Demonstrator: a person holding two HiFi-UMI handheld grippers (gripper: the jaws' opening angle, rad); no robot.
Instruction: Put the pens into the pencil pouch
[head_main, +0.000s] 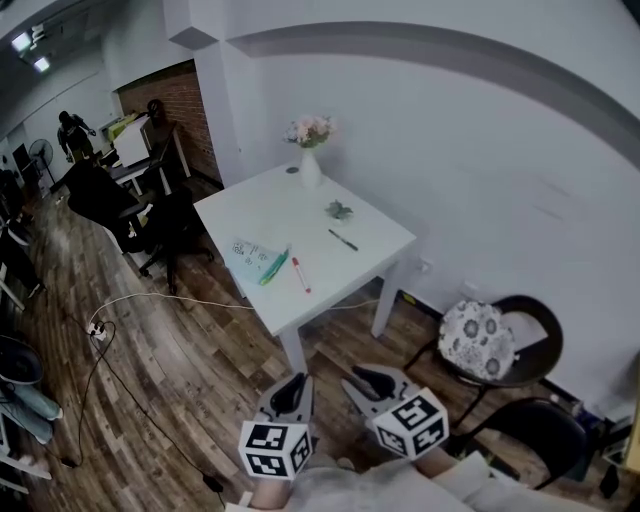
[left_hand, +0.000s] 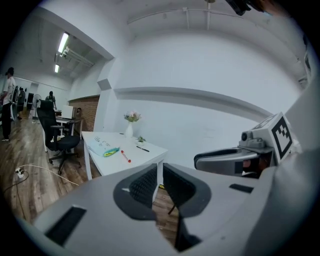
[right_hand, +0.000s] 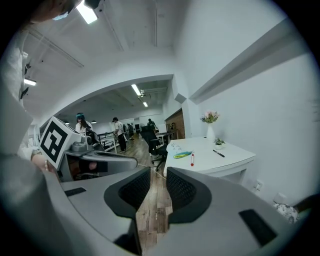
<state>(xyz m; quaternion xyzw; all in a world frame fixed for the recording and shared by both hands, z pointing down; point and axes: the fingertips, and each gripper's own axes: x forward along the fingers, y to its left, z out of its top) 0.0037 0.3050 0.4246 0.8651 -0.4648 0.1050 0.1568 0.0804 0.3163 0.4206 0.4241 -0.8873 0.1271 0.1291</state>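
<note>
Held left gripper (head_main: 297, 384) pinched together, empty; right gripper (head_main: 364, 380) slightly parted, empty; faced table (head_main: 262, 205) at twelve o'clock bearing pouch (head_main: 249, 252), red pen (head_main: 300, 274), black pen (head_main: 343, 240).

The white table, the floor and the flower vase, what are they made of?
The white square table looks like painted or laminated board: flat, even, matte white. The brown plank floor looks like wood or wood-look laminate: streaky grain, board seams. The small white vase is maybe glazed ceramic; too small to be sure.
</note>
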